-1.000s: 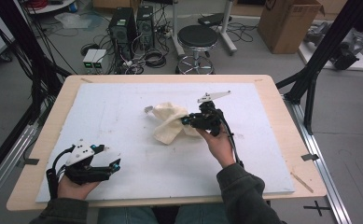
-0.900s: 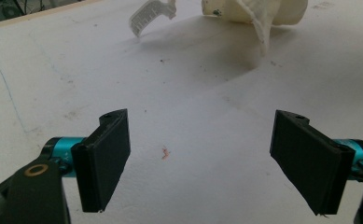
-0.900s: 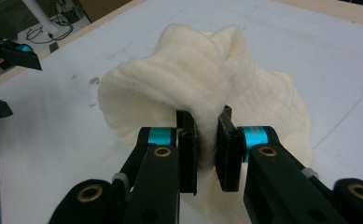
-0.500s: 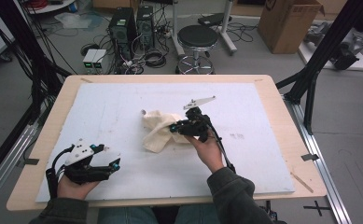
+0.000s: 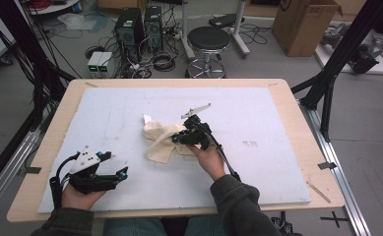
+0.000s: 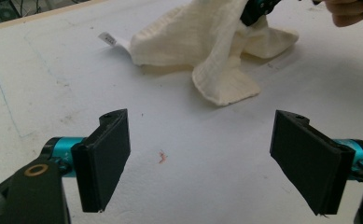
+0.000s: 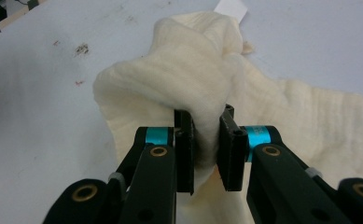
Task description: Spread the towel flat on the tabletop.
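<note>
Cream cloth (image 5: 162, 140) is pinched in the right gripper (image 7: 206, 140) jaws, mid-drag; next, the wide-jawed, empty left gripper (image 6: 200, 158) should take a free corner.

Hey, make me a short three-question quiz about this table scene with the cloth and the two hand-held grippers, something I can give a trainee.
1. True or false: the right hand-held gripper is clamped on a fold of the cream cloth.
2. Multiple choice: how do the jaws of the left hand-held gripper stand? A) shut on the cloth B) wide open with only the white table cover between them C) shut on a label
3. Fill in: the small white label sticks out from the cloth's ____.

Key: 1 true; 2 B; 3 edge, or corner.
</note>
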Tool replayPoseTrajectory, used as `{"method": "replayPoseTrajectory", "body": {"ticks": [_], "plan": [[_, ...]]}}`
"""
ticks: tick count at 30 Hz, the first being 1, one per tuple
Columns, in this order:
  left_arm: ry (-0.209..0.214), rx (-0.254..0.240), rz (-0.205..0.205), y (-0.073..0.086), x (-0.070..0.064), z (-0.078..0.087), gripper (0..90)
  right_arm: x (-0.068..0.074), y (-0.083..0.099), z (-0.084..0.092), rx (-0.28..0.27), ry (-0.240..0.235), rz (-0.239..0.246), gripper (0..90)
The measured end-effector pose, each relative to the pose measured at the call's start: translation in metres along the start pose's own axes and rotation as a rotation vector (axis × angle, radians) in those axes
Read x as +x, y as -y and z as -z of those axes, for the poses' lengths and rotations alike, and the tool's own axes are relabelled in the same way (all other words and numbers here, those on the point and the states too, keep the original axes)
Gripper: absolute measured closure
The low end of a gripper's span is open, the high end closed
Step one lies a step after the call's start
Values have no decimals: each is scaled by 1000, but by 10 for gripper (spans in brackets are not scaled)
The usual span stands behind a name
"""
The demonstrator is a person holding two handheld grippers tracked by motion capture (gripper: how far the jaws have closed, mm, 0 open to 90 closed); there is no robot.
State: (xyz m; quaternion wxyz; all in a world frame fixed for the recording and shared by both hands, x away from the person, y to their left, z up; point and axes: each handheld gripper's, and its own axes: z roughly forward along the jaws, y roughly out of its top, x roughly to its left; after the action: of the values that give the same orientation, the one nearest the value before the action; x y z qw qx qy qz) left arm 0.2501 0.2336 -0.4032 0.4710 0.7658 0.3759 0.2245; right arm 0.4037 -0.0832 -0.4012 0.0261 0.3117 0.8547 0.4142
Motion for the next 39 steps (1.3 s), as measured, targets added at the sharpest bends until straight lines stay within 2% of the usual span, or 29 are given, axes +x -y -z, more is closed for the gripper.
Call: {"method": "replayPoseTrajectory", "body": {"ticks": [8,13,19,23,26,28,35,39], "plan": [[7,7,-8,0,-2,-2,206,-1,1,-17,31,1,16,706],[7,8,-5,0,-1,-2,206,2,-1,-12,12,-10,33,585],[9,8,-7,-1,-2,-3,206,4,-2,-3,1,-38,55,477],[5,5,-3,-1,-3,-3,206,8,-1,6,-10,-36,78,419],[9,5,-5,-1,-3,-2,206,9,1,16,-15,-24,110,408],[9,1,-1,-2,-4,-3,206,5,4,24,-39,-5,122,410],[27,5,-9,-5,-6,-11,208,-12,20,45,-40,54,121,444],[46,4,-15,-8,-10,-17,211,-18,27,54,-49,50,99,465]]}}
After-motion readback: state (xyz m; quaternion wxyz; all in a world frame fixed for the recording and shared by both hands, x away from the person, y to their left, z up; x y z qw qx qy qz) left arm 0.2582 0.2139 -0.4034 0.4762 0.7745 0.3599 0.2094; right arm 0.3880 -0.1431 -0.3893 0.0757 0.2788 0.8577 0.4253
